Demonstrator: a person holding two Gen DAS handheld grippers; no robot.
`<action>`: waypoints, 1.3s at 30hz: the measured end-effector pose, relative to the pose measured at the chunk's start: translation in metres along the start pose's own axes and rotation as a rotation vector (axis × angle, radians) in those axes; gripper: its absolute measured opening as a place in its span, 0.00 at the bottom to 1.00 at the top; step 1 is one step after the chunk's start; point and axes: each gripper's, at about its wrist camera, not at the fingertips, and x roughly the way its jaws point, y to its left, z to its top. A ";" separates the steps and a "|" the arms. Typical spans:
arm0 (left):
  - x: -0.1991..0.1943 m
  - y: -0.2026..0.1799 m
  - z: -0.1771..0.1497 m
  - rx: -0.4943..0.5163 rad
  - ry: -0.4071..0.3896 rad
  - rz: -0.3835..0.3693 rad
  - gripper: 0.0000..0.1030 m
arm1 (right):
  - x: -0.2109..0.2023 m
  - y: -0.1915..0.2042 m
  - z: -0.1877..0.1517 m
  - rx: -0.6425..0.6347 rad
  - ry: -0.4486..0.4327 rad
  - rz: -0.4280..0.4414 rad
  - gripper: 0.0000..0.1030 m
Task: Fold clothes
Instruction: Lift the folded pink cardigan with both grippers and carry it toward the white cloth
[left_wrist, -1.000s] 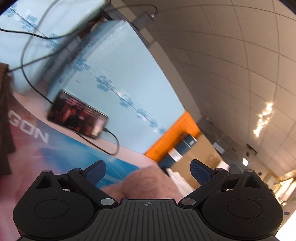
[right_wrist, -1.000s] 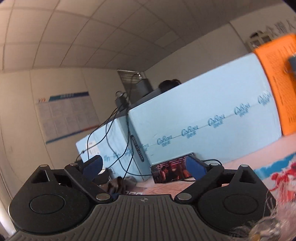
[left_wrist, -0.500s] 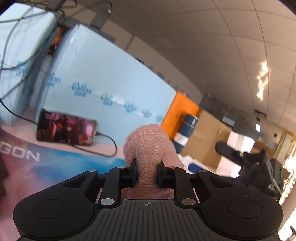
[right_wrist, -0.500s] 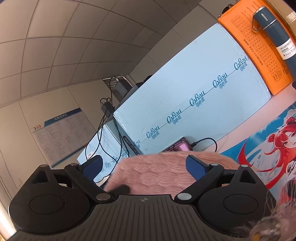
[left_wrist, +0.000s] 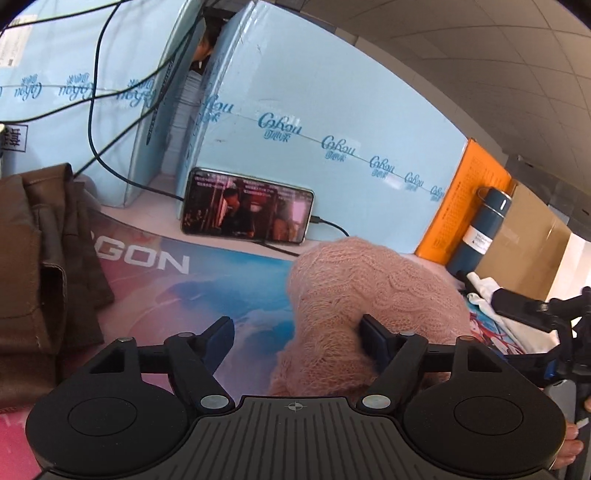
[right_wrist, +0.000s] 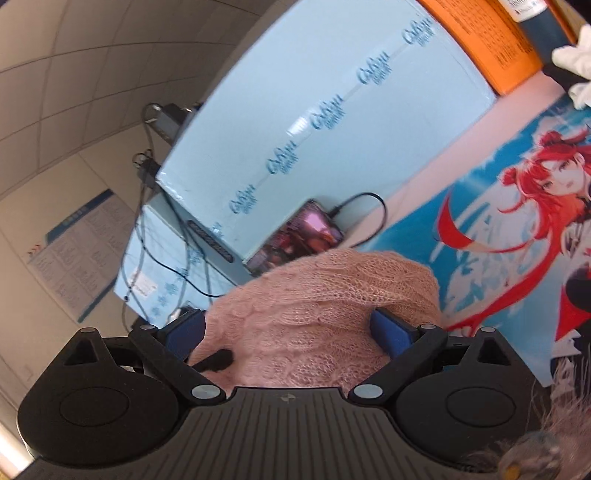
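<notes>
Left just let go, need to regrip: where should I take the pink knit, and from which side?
Take the raised fold of the pink knit with the left gripper, from the front. That ridge stands off the mat and already touches the right fingertip.

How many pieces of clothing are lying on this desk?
2, perhaps more unseen: a pink knitted sweater bunched before both grippers, and a brown garment at the far left.

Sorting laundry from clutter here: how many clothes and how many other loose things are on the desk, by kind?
Clothes: 3 (pink sweater, brown jacket, white garment)
Phones: 1
Flasks: 1
Orange boxes: 1
Total: 6
</notes>
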 end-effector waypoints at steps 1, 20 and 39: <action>0.001 0.000 -0.001 -0.003 0.006 -0.002 0.78 | 0.003 -0.005 0.000 0.020 0.012 -0.022 0.94; 0.000 -0.007 -0.008 -0.095 0.057 0.048 0.97 | -0.021 -0.003 -0.008 0.052 -0.195 -0.272 0.99; 0.021 0.014 -0.017 -0.304 0.031 -0.262 0.58 | 0.008 0.015 -0.021 -0.078 -0.011 -0.237 0.50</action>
